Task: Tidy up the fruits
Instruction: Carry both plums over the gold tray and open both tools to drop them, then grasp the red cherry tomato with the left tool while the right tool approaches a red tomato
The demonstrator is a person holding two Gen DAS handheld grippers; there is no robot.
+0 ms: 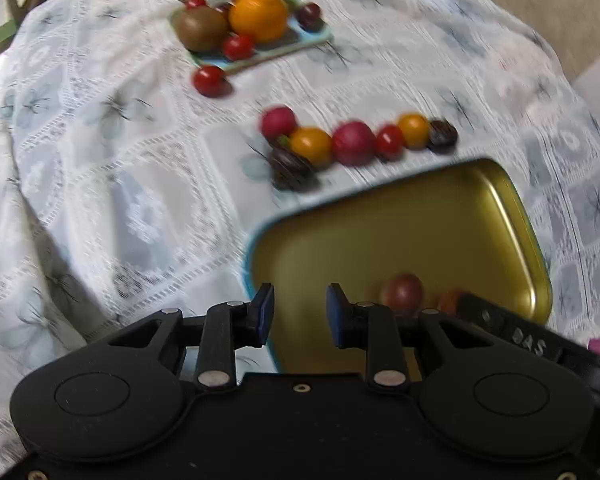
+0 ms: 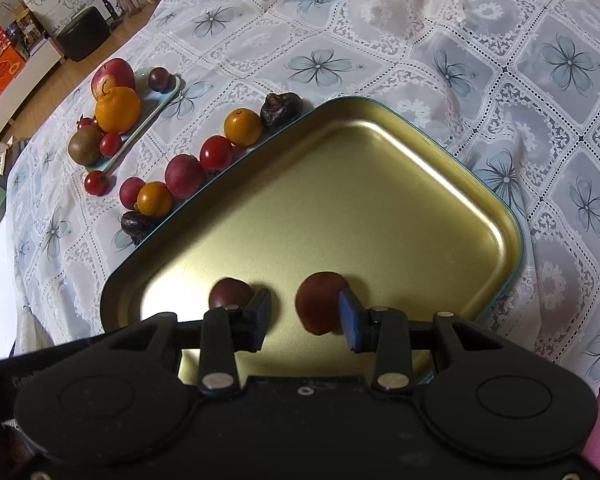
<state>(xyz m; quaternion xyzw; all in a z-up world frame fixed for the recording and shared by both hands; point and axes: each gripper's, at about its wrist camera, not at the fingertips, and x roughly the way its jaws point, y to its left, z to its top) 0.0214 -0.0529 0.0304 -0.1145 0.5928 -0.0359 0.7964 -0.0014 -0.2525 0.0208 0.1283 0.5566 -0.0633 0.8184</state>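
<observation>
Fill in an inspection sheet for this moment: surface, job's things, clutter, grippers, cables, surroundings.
Surface: lace floral tablecloth, wrinkled.
Job's things: gold tray holding two dark fruits; row of small fruits along its edge; light blue dish with orange, apple, kiwi.
Clutter: nothing seen.
Grippers: left gripper shut, empty; right gripper narrow, gripping nothing.
Cables: nothing seen.
Surroundings: shelves, boxes.
</observation>
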